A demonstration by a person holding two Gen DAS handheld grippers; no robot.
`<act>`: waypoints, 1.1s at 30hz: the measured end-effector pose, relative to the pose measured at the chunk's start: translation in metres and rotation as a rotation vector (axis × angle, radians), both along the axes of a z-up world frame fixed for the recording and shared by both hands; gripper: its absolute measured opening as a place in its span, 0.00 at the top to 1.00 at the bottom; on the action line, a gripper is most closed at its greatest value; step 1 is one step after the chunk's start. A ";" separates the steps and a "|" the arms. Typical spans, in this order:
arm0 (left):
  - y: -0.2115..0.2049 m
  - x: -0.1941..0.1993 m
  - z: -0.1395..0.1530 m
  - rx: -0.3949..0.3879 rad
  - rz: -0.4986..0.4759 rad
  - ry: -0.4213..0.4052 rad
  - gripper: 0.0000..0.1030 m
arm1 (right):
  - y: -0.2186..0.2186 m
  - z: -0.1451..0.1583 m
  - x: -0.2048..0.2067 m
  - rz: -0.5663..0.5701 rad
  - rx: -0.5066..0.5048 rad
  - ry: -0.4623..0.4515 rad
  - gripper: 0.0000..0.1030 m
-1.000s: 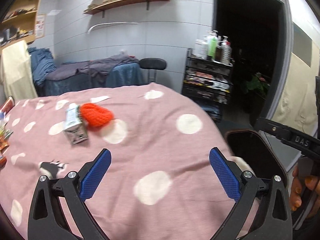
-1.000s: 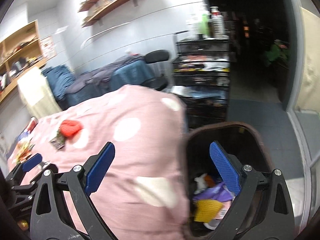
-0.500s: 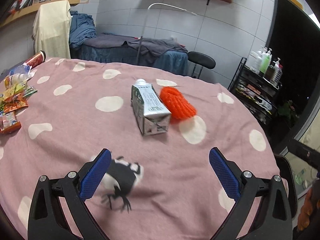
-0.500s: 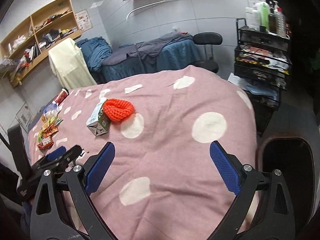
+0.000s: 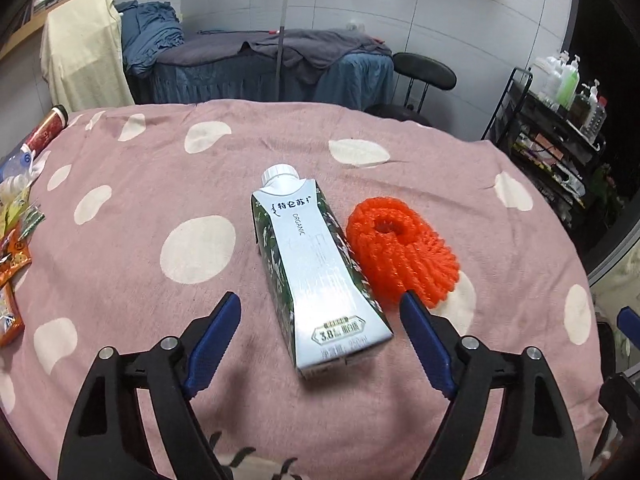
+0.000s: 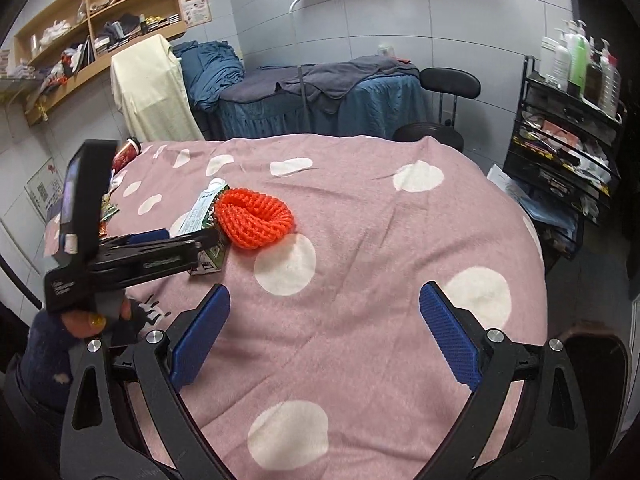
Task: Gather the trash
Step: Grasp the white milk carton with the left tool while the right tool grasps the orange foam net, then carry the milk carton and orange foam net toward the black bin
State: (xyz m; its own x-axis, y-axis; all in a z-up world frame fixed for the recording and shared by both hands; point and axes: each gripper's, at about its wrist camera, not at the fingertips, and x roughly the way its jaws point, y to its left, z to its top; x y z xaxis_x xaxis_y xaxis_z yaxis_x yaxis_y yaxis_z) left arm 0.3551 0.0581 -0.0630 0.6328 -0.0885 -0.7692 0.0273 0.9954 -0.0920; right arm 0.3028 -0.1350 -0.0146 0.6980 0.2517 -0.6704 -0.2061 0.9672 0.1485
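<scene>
Milk carton lying flat on the pink spotted counter, white cap pointing away, dead centre in the left wrist view, and the left tool hovers right over its near end with both blue pads spread wide, one on either side of the base, nothing gripped. Snug against the carton's right flank sits an orange foam net, touching it. The right tool hangs well apart over bare cloth, also spread and empty, with the dark bin just showing at the counter's edge beside it. The risks, as I judge them: the right pad sits almost over the net's near edge, so closing now could snag the net along with the carton, or nudge it away. The carton tapers toward the cap, too, and its glossy faces look slippery, so a pinch too far forward might squirt it out.
</scene>
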 end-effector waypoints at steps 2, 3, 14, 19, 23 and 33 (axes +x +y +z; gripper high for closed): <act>0.004 0.005 -0.009 0.000 -0.003 0.025 0.43 | 0.009 -0.003 0.013 0.026 -0.007 0.008 0.08; 0.008 0.006 -0.012 -0.007 0.004 0.034 0.49 | 0.013 -0.005 0.020 0.037 -0.017 0.012 0.08; 0.061 -0.049 -0.003 -0.179 0.146 -0.079 0.52 | 0.090 -0.033 0.074 0.238 -0.196 -0.013 0.21; 0.063 -0.072 0.011 -0.152 0.179 -0.148 0.52 | 0.125 -0.052 0.094 0.295 -0.264 0.000 0.30; 0.057 -0.080 0.015 -0.131 0.177 -0.174 0.52 | 0.130 -0.064 0.103 0.273 -0.286 0.033 0.68; 0.049 -0.098 0.025 -0.120 0.163 -0.239 0.53 | 0.087 -0.037 0.082 0.194 -0.083 0.042 0.82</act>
State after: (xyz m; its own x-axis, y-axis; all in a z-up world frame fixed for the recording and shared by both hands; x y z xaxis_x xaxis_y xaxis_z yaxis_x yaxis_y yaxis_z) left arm 0.2576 0.1068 -0.0375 0.8079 -0.0522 -0.5871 -0.0968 0.9708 -0.2195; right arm 0.3850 -0.0481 -0.0512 0.6128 0.3216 -0.7218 -0.3853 0.9191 0.0823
